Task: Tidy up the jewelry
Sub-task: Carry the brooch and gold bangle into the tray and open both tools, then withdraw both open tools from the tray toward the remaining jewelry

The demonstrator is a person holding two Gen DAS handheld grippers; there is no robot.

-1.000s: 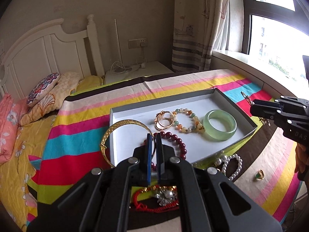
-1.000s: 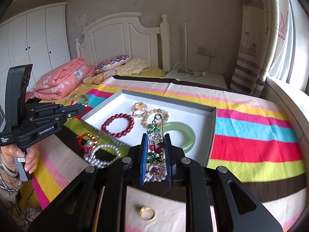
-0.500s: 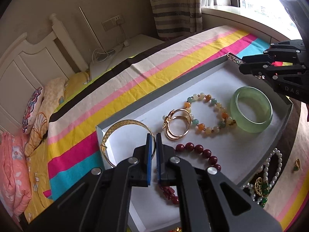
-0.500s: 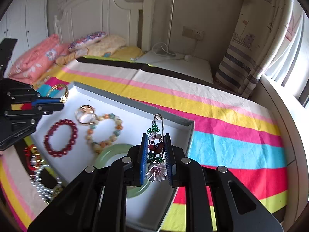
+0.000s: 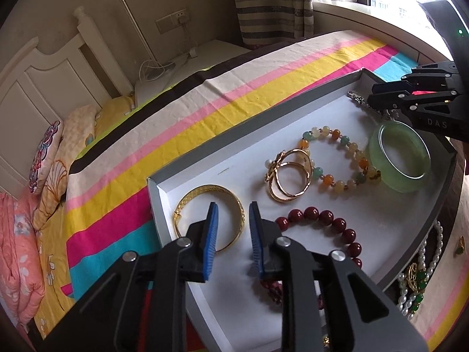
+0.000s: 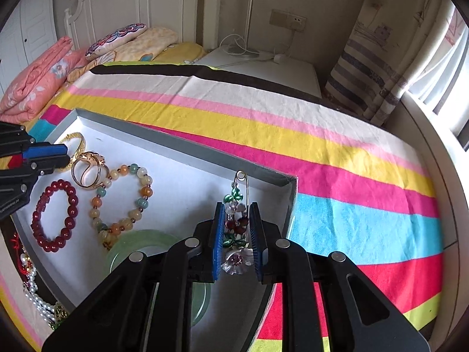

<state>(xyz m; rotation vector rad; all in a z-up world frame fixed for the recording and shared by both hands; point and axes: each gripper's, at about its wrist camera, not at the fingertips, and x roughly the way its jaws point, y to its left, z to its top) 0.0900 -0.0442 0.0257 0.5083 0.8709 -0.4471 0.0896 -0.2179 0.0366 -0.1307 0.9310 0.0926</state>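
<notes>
A white tray [image 5: 202,176] with grey walls lies on the striped bedspread. In it are a gold bangle [image 5: 192,202], gold rings [image 5: 288,173], a mixed bead bracelet [image 5: 334,158], a green jade bangle [image 5: 398,158] and a dark red bead bracelet [image 5: 322,220]. My left gripper [image 5: 233,226] is open just above the gold bangle, which lies free on the tray floor. My right gripper [image 6: 236,228] is shut on a flower brooch pin [image 6: 236,220] and holds it over the tray's far right corner [image 6: 288,182].
A pearl necklace [image 5: 431,267], a green-stone ornament [image 5: 416,278] and a small ring [image 5: 460,245] lie on the bedspread beside the tray's near side. Pillows and a folded pink quilt [image 6: 38,79] sit by the headboard. A windowsill runs along the right.
My left gripper has opened and let go of the gold bangle, which now lies inside the tray. My right gripper has carried the brooch forward over the tray's corner.
</notes>
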